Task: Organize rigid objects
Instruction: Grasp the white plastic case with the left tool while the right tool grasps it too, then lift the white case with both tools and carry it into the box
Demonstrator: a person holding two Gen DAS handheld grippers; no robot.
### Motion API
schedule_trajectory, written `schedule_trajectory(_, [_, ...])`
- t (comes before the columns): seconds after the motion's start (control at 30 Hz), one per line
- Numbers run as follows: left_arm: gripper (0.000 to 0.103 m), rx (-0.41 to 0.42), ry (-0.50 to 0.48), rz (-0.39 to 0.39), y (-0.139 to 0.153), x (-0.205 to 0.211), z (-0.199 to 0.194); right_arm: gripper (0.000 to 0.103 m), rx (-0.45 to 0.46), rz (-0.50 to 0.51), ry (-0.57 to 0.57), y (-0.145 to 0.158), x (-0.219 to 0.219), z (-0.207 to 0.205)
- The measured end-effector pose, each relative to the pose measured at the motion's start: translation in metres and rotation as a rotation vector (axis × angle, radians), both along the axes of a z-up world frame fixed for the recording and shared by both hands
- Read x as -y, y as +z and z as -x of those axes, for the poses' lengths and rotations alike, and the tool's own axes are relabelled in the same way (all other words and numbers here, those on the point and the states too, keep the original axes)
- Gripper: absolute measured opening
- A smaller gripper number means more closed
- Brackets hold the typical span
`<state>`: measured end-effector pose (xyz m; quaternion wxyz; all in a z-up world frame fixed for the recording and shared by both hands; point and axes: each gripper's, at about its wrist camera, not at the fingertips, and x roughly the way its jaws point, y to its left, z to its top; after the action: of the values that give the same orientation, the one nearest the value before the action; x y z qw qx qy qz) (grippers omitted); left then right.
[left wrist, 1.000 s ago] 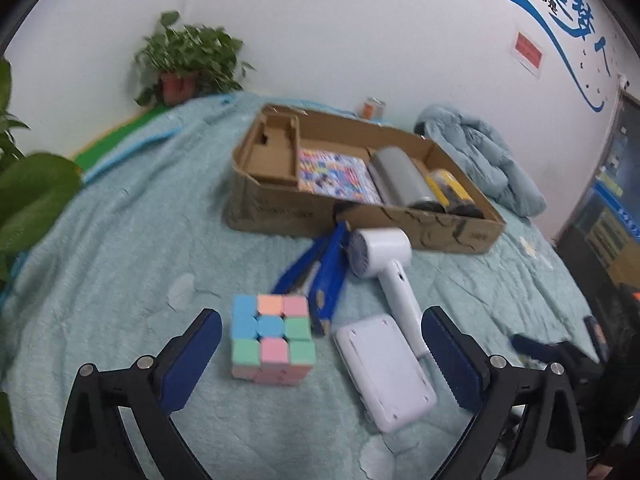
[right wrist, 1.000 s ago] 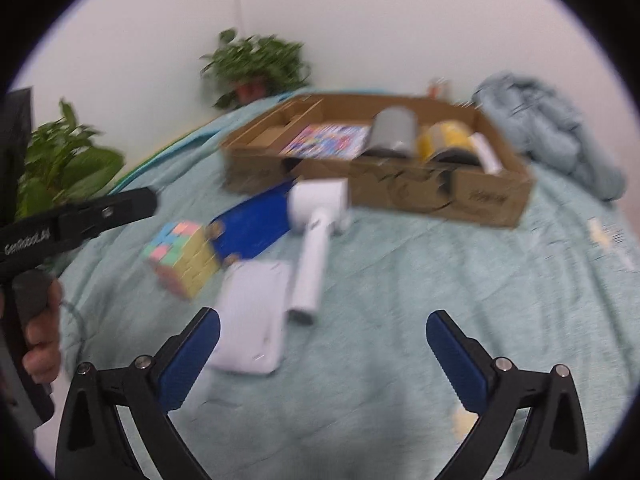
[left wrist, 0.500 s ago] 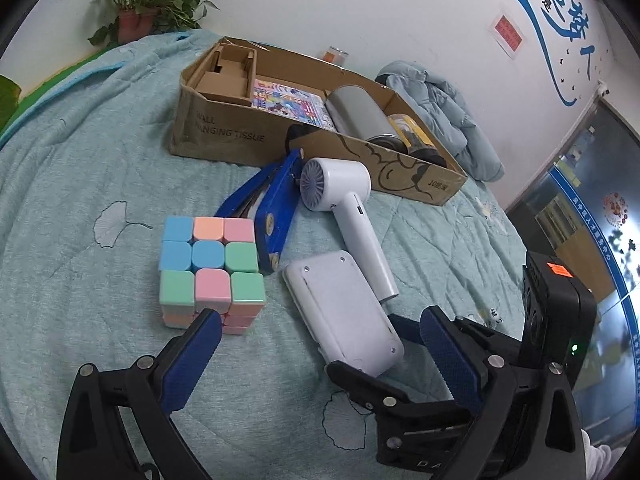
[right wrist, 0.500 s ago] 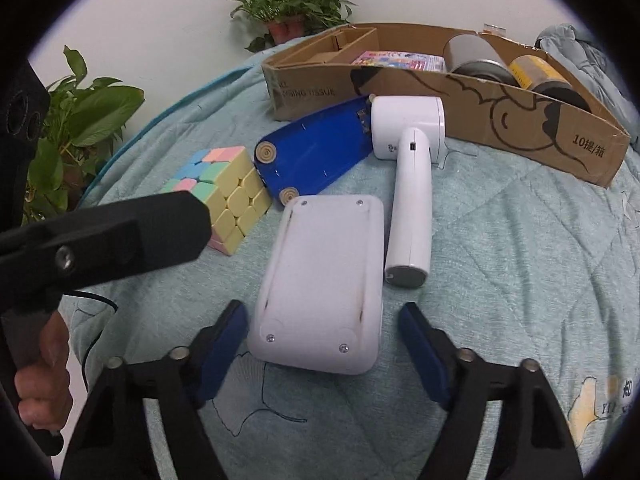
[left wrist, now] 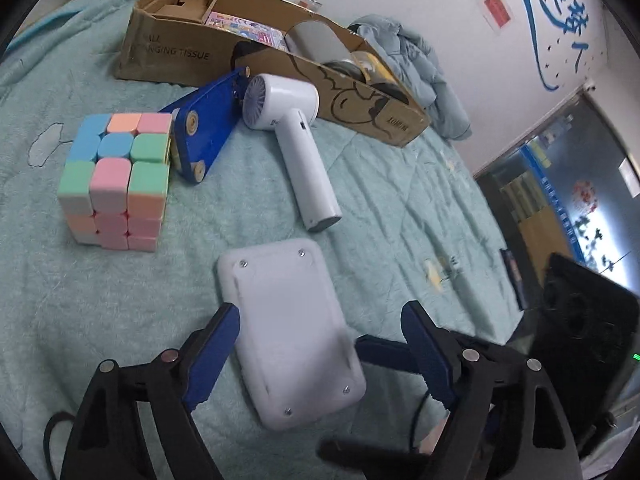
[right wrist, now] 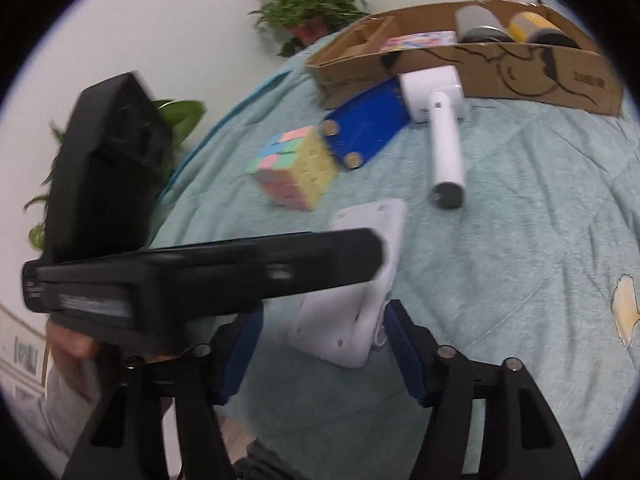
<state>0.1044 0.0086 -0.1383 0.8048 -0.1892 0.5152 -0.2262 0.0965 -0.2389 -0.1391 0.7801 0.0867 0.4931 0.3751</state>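
White plastic slab [left wrist: 294,330] is lying on the bed's near edge; both claws, left claw [left wrist: 320,354] and right claw [right wrist: 324,354], are straddling it unclenched. Likely stiff, slick: pinch long edges.

We see pastel cube [left wrist: 114,178]: pink, green, blue, orange tiles. White flat case [left wrist: 294,330], white fan [left wrist: 294,136], blue board [left wrist: 206,128], teal bedspread [left wrist: 400,184], brown carton [left wrist: 180,54].

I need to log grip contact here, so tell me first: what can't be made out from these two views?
- White flat device, right wrist view: its middle is hidden behind the left tool's black body, and it is motion-blurred.
- Right tool: contact with the device cannot be told because of blur.
- Left tool: its right pad overlaps the right tool's finger; touching is unclear.
- Cardboard box print: partly cut off.
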Motion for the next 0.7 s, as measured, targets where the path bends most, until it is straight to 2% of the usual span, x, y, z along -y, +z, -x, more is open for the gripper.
schedule_trajectory(0.07, [0.072,-0.039,0.025,0.009,-0.005,-0.001,0.002,0.079,0.064,0.017,0.01,0.006,-0.002,0.009])
schedule_trajectory(0.1, [0.072,-0.055,0.042,0.024,-0.007,-0.003,0.003,0.079,0.089,0.035,0.005,0.005,-0.006,0.012])
schedule_trajectory(0.2, [0.066,-0.069,0.043,0.01,-0.013,-0.003,0.007,0.079,0.071,0.093,-0.008,-0.003,-0.013,0.007])
schedule_trajectory(0.27, [0.055,-0.102,0.039,0.027,-0.02,-0.004,0.007,0.079,0.068,0.123,-0.021,-0.007,-0.018,0.004])
schedule_trajectory(0.33, [0.049,-0.126,0.049,0.068,-0.026,-0.005,0.008,0.077,0.087,0.145,-0.029,-0.009,-0.019,0.004])
schedule_trajectory(0.4, [0.042,-0.115,0.058,0.061,-0.026,-0.005,0.009,0.07,0.119,0.188,-0.048,-0.008,-0.022,0.004])
schedule_trajectory(0.47, [0.038,-0.108,0.055,0.053,-0.026,-0.007,0.011,0.069,0.131,0.232,-0.055,-0.01,-0.026,0.003])
schedule_trajectory(0.7, [0.037,-0.075,0.061,0.058,-0.015,-0.009,0.021,0.069,0.142,0.24,-0.078,-0.011,-0.027,0.004])
